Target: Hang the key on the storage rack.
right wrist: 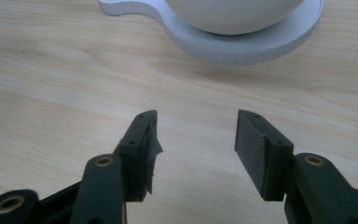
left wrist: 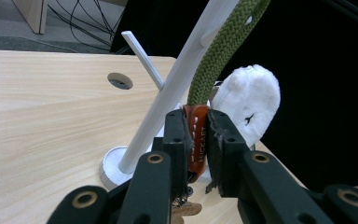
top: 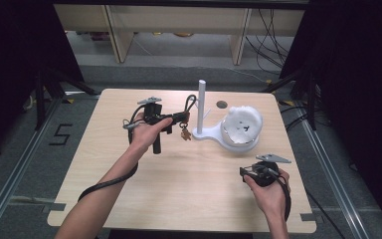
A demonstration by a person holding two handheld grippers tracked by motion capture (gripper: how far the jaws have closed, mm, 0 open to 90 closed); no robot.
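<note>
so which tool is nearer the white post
Left. The left tool sits right beside the white post, clamping the keychain. The right tool rests nearer the person, jaws open.

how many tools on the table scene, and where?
2. The left tool is up by the white stand, shut on the green rope keychain. The right tool sits open near the table's front right.
</note>
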